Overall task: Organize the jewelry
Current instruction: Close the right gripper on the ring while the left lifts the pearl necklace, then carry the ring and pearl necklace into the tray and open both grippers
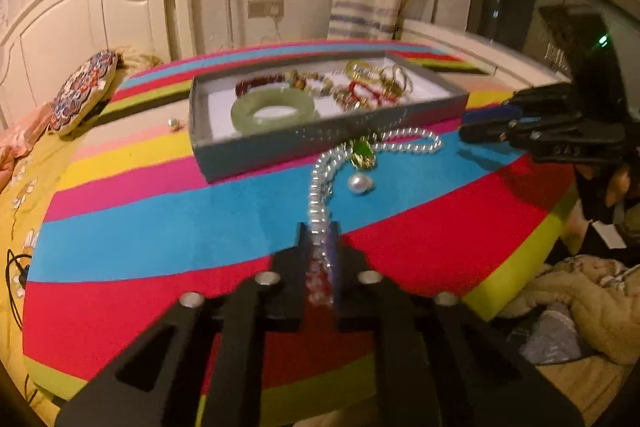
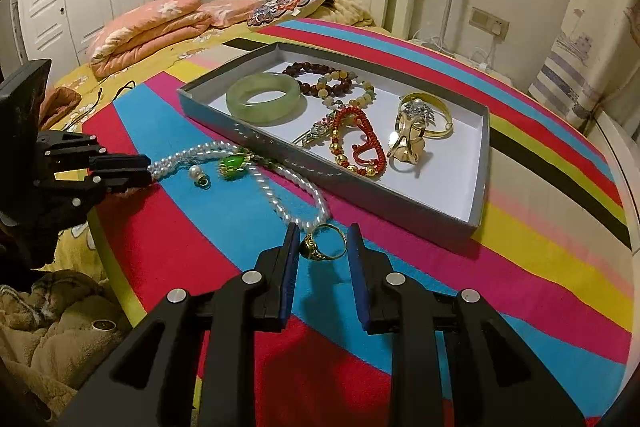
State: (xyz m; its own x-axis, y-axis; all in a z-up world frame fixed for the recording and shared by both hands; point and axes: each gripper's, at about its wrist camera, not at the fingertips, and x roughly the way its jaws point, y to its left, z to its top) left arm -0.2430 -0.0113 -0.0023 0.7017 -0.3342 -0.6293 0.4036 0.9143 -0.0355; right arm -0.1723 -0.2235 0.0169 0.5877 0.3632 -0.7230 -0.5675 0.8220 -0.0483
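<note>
A grey tray (image 1: 320, 143) (image 2: 420, 205) on the striped mat holds a jade bangle (image 1: 244, 115) (image 2: 262, 115), bead bracelets, a red cord bracelet (image 2: 360, 139) and gold pieces. In front of it a pearl necklace (image 1: 408, 141) (image 2: 280, 195) lies on the mat with a green pendant (image 1: 362, 153) (image 2: 234, 163) and a loose pearl charm (image 1: 359, 183) (image 2: 196, 171) beside it. My left gripper (image 1: 319, 227) (image 2: 146, 169) is shut on one end of the necklace. My right gripper (image 2: 323, 239) (image 1: 466, 126) is shut on a gold ring (image 2: 310, 249), just above the mat near the necklace's other end.
The round striped mat (image 1: 140, 227) (image 2: 520, 287) lies on a bed. A round embroidered cushion (image 1: 86, 91) (image 2: 288, 5) leans by the headboard. A small earring (image 1: 176, 123) lies left of the tray. A folded pink quilt (image 2: 148, 31) and a beige blanket (image 1: 580, 299) flank the mat.
</note>
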